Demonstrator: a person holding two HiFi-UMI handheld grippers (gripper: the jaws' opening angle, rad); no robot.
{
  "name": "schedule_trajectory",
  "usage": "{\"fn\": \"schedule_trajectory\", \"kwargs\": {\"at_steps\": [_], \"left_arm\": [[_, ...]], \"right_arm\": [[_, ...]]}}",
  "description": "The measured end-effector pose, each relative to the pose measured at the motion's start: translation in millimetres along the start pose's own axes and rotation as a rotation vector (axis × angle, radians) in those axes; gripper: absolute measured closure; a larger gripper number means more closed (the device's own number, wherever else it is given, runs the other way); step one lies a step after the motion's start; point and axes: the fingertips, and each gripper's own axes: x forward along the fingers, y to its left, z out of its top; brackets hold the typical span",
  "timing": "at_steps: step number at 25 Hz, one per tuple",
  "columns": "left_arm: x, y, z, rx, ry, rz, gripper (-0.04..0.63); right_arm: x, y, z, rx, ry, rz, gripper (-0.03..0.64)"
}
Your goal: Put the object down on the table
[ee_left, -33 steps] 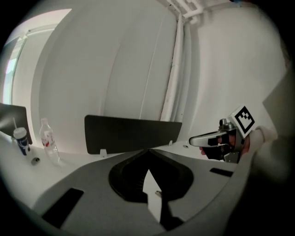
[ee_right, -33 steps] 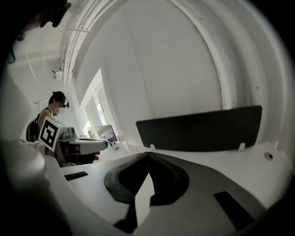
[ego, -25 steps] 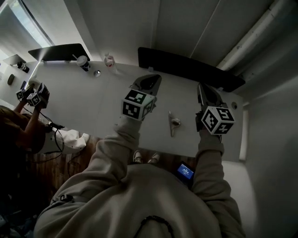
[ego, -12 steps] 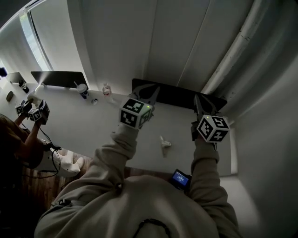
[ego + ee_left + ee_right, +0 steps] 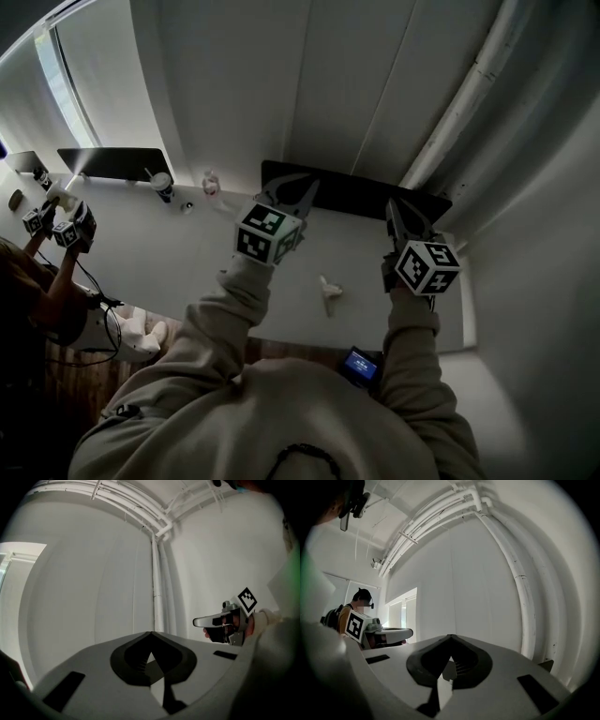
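Note:
A small pale object lies on the white table, between my two grippers and touching neither. My left gripper is held above the table to the object's upper left, its jaws together with nothing in them. My right gripper is held to the object's upper right, shut and empty as well. Both point at the pale wall. In the left gripper view the jaws meet at their tips, and the right gripper shows off to the side. In the right gripper view the jaws are closed too.
A dark flat screen stands along the table's back edge and another at the far left. A cup and a small bottle stand between them. Another person holds grippers at the left. A lit phone sits below the table's near edge.
Both grippers have lifted away from the table and point more at the wall. The head view has tilted upward. The pale object stays lying on the table.

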Motion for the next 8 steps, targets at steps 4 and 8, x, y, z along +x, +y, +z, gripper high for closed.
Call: {"fn": "schedule_trajectory", "kwargs": {"at_steps": [4, 8], "left_arm": [[1.7, 2.4, -0.2, 0.003, 0.003, -0.004, 0.591], [2.6, 8.5, -1.1, -0.001, 0.009, 0.006, 0.591]], "right_arm": [[2.3, -0.3, -1.4, 0.001, 0.004, 0.001, 0.598], [5.7, 0.5, -2.3, 0.005, 0.011, 0.009, 0.598]]}}
